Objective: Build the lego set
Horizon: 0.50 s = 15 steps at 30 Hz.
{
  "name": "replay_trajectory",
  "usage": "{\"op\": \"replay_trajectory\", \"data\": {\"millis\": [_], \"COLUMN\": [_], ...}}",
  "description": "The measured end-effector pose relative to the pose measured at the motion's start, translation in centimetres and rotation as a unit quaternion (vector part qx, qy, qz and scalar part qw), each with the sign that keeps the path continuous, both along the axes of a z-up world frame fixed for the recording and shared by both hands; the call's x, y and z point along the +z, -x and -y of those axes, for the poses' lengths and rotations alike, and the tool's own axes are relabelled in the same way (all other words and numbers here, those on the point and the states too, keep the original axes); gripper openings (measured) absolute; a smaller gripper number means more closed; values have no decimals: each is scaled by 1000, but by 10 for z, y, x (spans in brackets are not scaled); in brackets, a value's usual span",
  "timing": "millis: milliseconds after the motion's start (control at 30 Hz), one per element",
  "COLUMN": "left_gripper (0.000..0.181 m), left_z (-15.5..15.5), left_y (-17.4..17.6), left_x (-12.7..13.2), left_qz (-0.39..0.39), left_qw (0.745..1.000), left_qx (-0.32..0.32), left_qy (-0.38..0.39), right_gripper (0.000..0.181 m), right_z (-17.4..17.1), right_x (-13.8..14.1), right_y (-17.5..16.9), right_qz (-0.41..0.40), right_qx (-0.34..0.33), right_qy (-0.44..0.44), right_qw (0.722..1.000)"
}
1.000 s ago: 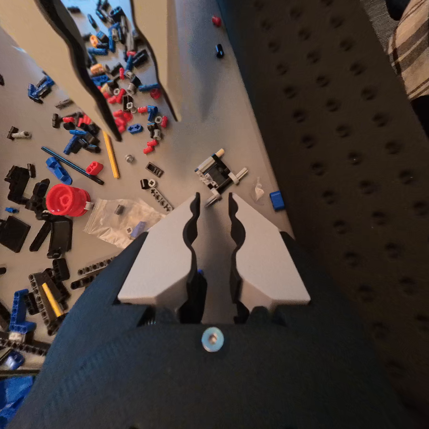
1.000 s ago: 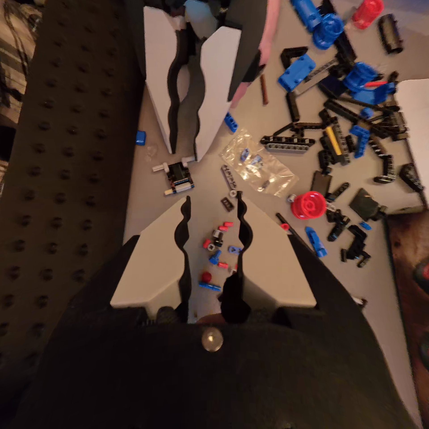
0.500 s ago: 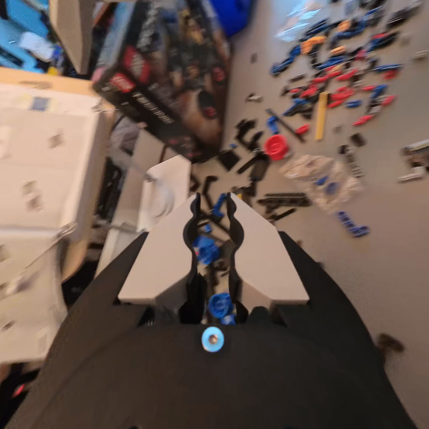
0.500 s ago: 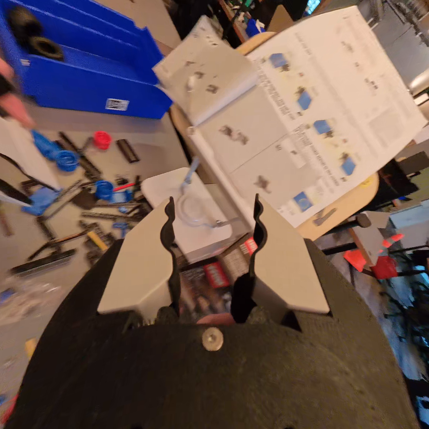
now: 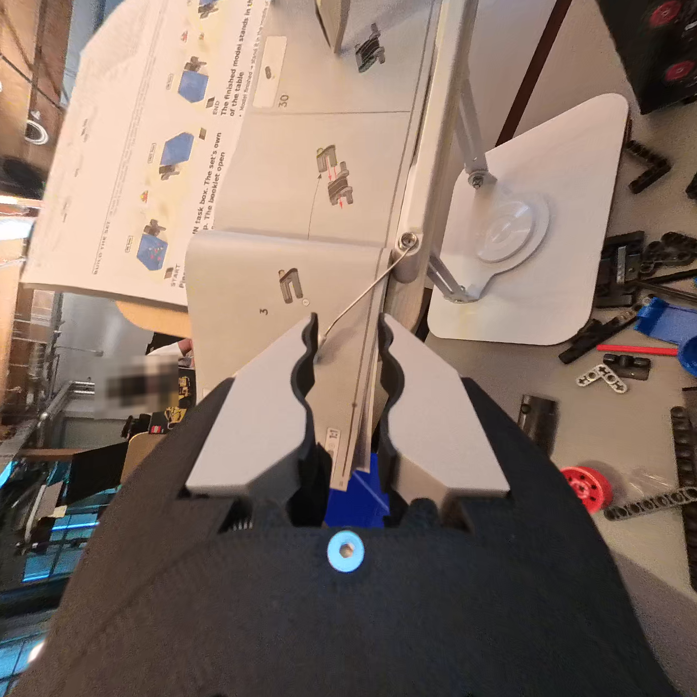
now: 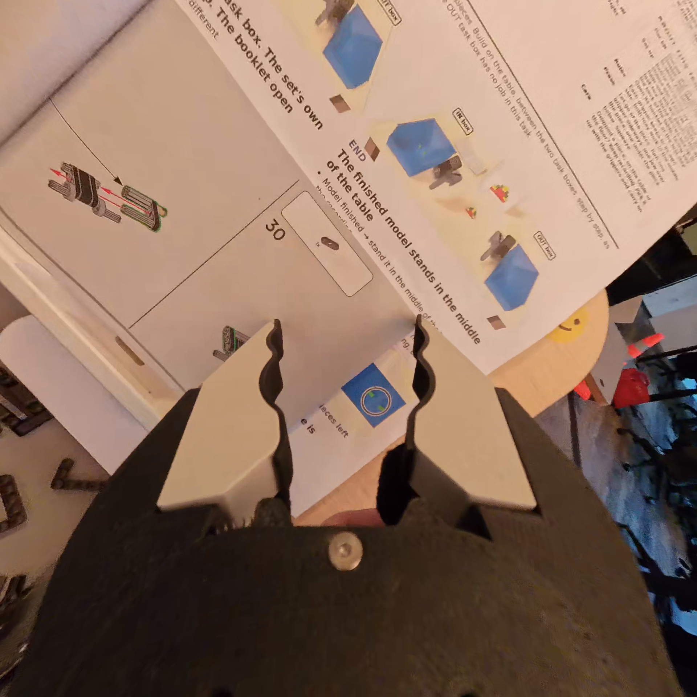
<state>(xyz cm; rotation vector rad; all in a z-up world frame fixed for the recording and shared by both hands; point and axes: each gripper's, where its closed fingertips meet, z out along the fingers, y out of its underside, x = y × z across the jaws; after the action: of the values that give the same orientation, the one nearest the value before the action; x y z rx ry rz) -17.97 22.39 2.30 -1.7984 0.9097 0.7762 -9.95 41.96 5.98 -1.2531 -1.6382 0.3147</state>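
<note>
White pages of the instruction booklet sit propped on a stand at the table's edge, facing both grippers. Left gripper is spread, empty, its tips either side of the booklet's lower edge. Right gripper is spread wide, empty. Loose lego pieces, including a red wheel, lie beside the stand; no container's contents show

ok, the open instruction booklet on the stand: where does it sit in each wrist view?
Left wrist view: instruction booklet fills the upper centre, running down between the open left tongs.
Right wrist view: it covers the upper left and centre, behind the open right tongs.
Shared landmark: the large printed sheet with blue box pictures, behind the booklet in both.
</note>
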Motion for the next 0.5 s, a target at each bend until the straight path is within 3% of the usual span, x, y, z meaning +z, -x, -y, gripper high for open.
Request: {"op": "replay_trajectory", "data": {"millis": [200,500], "left_gripper": [28,3], "left_z": [-13,-8], "left_y": [3,0], "left_x": [-18,-24], "left_qz": [0,-9], "left_qw": [1000,1000], "left_qx": [-2,-5], "left_qy": [20,19], "right_gripper": [50,28], "right_z": [1,5], "right_x": [-2,-4], "right_y": [-2,0], "right_qz": [-4,-1], "right_qx": [10,21], "right_qy": [2,4], "right_qw": [1000,1000]}}
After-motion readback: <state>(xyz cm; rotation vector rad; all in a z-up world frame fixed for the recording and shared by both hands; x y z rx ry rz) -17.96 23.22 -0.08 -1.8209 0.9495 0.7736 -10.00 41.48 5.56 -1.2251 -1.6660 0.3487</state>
